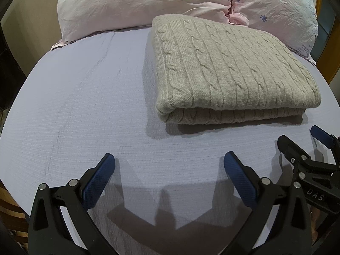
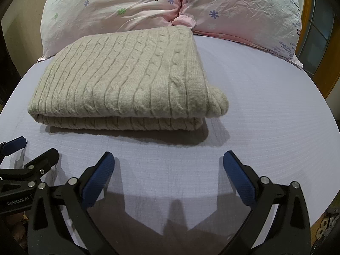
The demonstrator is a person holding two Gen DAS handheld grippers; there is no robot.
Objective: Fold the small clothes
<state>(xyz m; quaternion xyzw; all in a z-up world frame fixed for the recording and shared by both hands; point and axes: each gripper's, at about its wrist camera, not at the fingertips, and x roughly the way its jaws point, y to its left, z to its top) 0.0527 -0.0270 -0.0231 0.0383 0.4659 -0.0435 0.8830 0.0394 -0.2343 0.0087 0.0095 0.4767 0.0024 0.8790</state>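
Note:
A beige cable-knit sweater (image 1: 229, 68) lies folded into a thick rectangle on the lilac bed sheet (image 1: 85, 106); it also shows in the right wrist view (image 2: 123, 78), with a rounded lump of knit sticking out at its near right corner. My left gripper (image 1: 169, 163) is open and empty, low over the sheet, in front and to the left of the sweater. My right gripper (image 2: 169, 162) is open and empty, in front of the sweater's near right part. Each gripper shows at the edge of the other's view: the right one (image 1: 301, 144) and the left one (image 2: 31, 150).
Two pink floral pillows (image 1: 148, 2) lie behind the sweater against the head of the bed, also in the right wrist view (image 2: 233, 8). The sheet (image 2: 265, 116) stretches on both sides of the sweater. A wooden frame (image 2: 331, 74) runs along the right edge.

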